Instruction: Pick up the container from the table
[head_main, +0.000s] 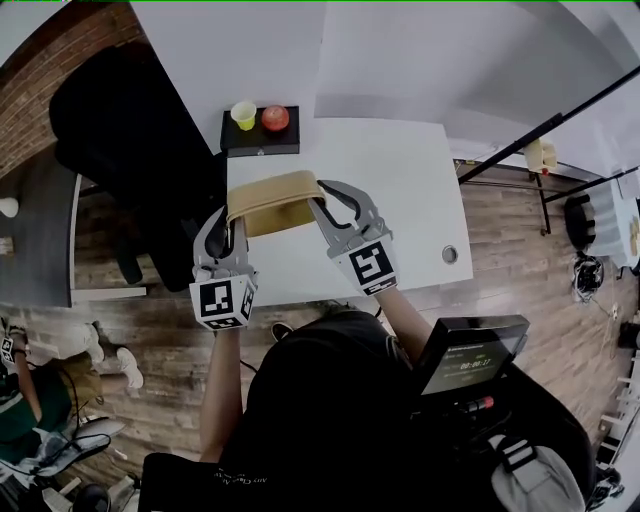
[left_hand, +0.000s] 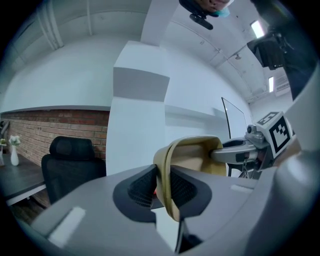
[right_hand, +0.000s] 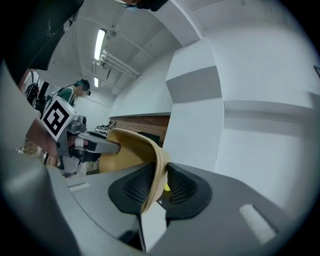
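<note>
Head view: a shallow tan container (head_main: 272, 200) of moulded fibre, with a rolled rim, hangs between two grey two-jaw grippers over the near left part of the white table (head_main: 400, 200). The left gripper (head_main: 233, 218) takes its left end and the right gripper (head_main: 325, 200) its right end. Gripping at opposite ends probably keeps so thin and wide a shell level and stops it folding. Judged from this view, the container is clear of the tabletop, so the lift appears made.

At the table's far edge lies a black rectangular tray (head_main: 260, 146) with a small yellow cup (head_main: 243, 114) and a red round object (head_main: 275, 118). A black office chair (head_main: 130, 150) stands to the left. Only this view shows them plainly.

Left gripper view: the ribbed black pads (left_hand: 142, 186) are clamped on the rim, a contact the head view hides.

Right gripper view: the rim likewise stands pinched between the two pads (right_hand: 137, 187). A sliver of yellow shows beside it.
</note>
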